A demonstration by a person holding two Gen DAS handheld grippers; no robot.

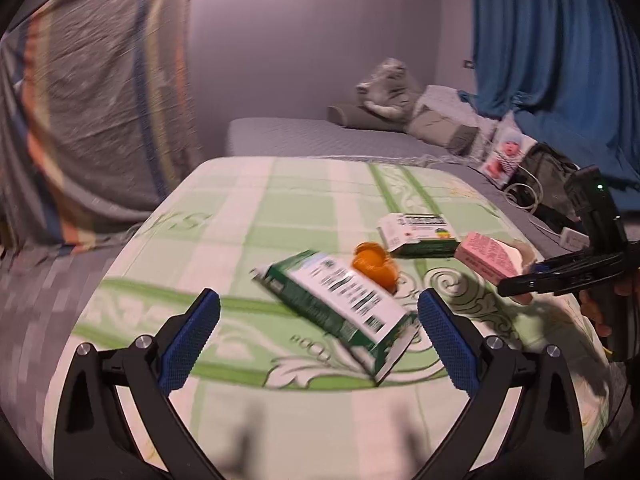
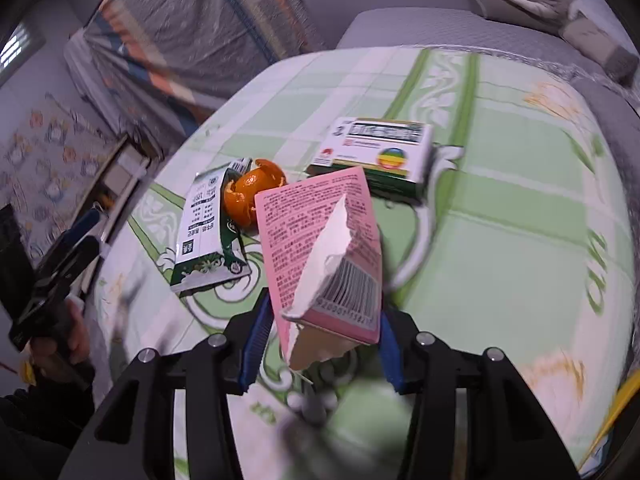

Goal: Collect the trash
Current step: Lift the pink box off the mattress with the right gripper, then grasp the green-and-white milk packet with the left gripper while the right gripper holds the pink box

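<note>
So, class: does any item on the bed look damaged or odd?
Yes. The pink box held in the right gripper is torn open along one edge, and the green carton lies flattened beside orange peel.

You are in a home bedroom. Noted: grey bed (image 1: 320, 136) with pillows (image 1: 436, 120), green-checked quilt (image 1: 256, 216), blue curtain (image 1: 540, 40), cloth-draped furniture (image 1: 100, 92), patterned floor mat (image 2: 44, 152).

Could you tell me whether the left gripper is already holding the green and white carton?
No, the left gripper is open, its blue fingers spread wide of the green and white carton, which lies on the bedspread.
</note>
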